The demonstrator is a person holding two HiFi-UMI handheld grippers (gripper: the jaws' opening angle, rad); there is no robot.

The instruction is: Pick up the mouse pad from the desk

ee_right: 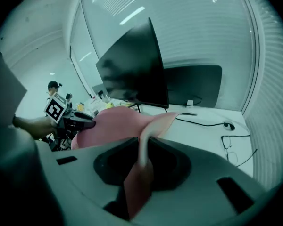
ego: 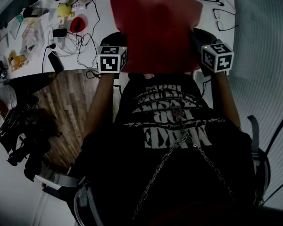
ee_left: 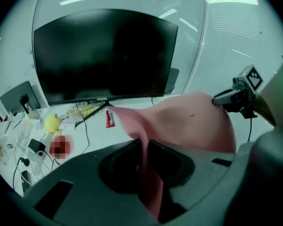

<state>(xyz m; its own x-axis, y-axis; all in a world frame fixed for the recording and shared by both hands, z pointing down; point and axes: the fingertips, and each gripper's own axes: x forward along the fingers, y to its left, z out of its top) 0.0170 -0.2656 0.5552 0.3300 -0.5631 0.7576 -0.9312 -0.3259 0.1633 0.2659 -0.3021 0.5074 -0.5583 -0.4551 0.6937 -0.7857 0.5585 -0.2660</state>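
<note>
While you look down in the head view, the plain red mouse pad (ego: pixel 155 29) sits in the upper middle of the frame, held above the white desk (ego: pixel 212 18) between your left gripper (ego: pixel 115 55) and right gripper (ego: pixel 212 55). In the left gripper view, the jaws clamp the pad's thin, floppy edge at lower centre. In the right gripper view, the jaws likewise pinch a curling pink-red edge at lower centre.
</note>
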